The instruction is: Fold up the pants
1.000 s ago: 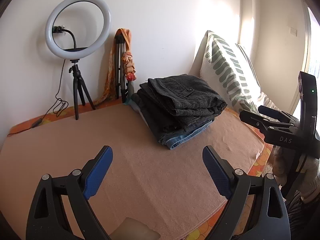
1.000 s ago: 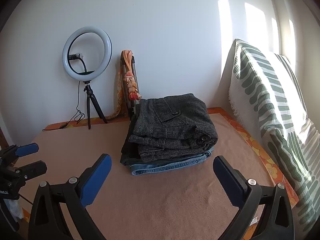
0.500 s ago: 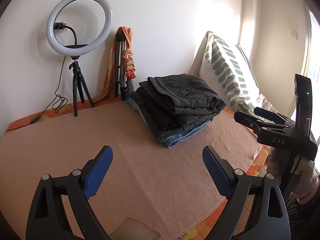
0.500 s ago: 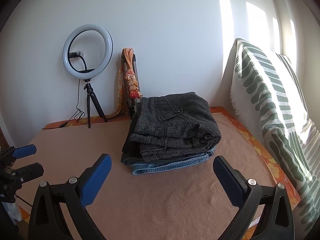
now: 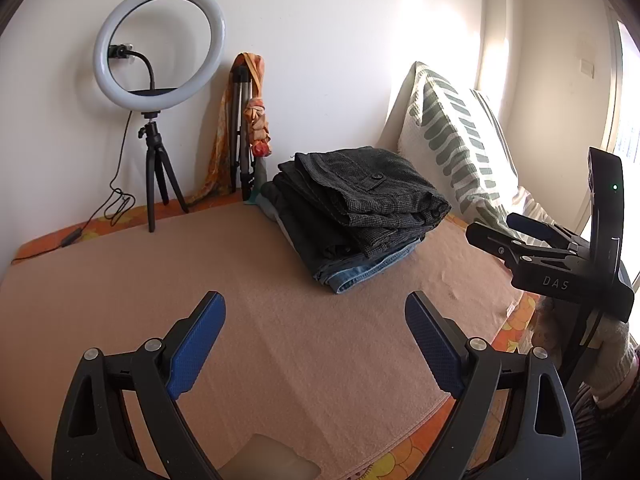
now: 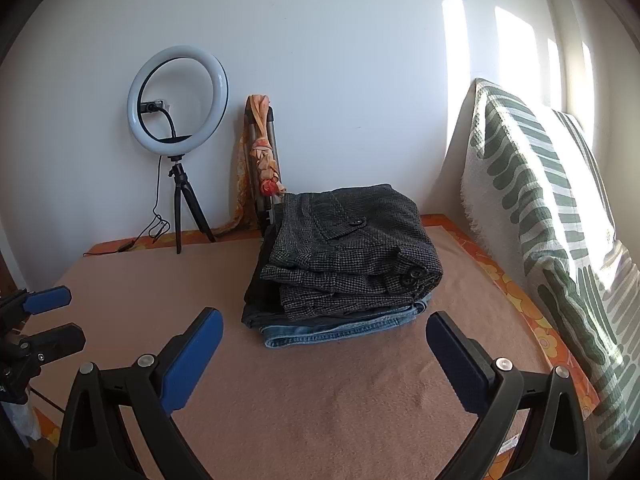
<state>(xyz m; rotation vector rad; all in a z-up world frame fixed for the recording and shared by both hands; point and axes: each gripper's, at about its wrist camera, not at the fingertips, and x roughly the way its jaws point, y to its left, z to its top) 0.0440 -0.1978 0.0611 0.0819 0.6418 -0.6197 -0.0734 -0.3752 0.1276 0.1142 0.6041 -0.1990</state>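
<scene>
A stack of folded pants (image 5: 360, 216) lies on the tan blanket (image 5: 256, 320), grey checked pants on top and blue jeans (image 6: 340, 330) at the bottom; it also shows in the right wrist view (image 6: 344, 256). My left gripper (image 5: 314, 344) is open and empty, held over the blanket short of the stack. My right gripper (image 6: 324, 356) is open and empty, just in front of the stack. Each gripper appears at the edge of the other's view: the right one (image 5: 532, 236) and the left one (image 6: 44, 316).
A ring light on a tripod (image 5: 156, 92) and a folded tripod with an orange scarf (image 5: 248, 128) stand at the wall behind. A green-striped pillow (image 6: 552, 216) leans at the right. The blanket's front edge (image 5: 400, 444) lies near the left gripper.
Both grippers have drifted slightly, so the stack sits a little differently in each view. Both stay open and empty. The stack has not moved.
</scene>
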